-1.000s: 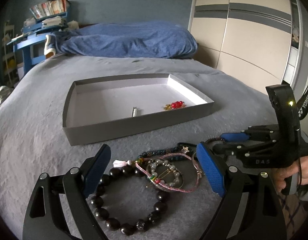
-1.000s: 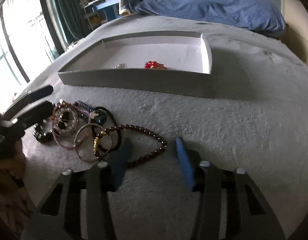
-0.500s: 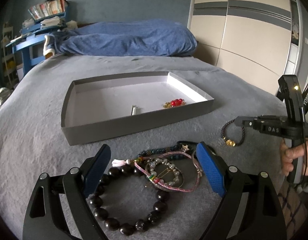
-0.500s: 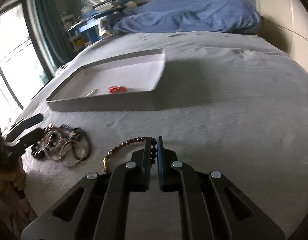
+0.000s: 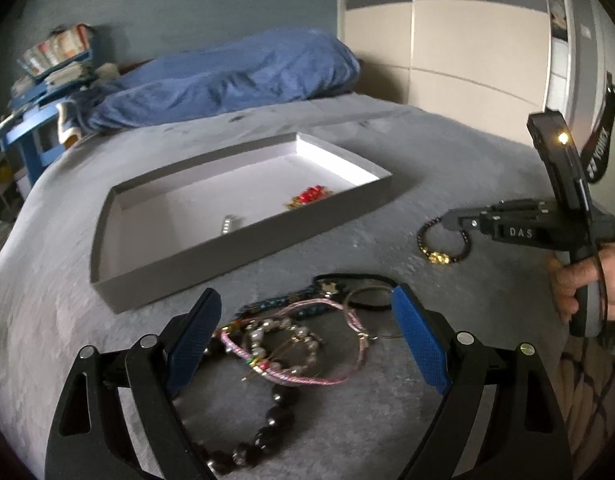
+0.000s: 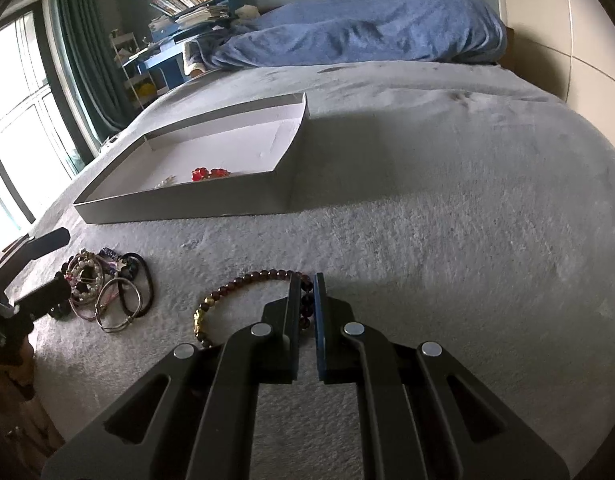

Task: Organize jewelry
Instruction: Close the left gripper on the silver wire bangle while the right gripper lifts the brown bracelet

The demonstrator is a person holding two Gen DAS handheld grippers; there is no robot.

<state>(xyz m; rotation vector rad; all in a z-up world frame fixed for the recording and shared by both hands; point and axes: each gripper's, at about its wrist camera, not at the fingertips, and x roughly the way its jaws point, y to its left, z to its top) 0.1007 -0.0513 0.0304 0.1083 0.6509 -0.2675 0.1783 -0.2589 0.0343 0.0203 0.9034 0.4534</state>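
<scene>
Jewelry lies in a tangle on the grey bedspread between the left gripper's widely spread blue pads. At three o'clock from the pile, the right gripper – marked "DAS" – has its fingers pressed together on a dark beaded bracelet with gold beads. "YONEX" reads on a black strap at the far right. Inside the grey tray sit a red cluster and a small silvery piece, half hidden by the tray's wall – too blurred to identify.

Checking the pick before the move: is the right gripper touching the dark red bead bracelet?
Touching. The right wrist view shows the right gripper shut on the bracelet's beads.
</scene>
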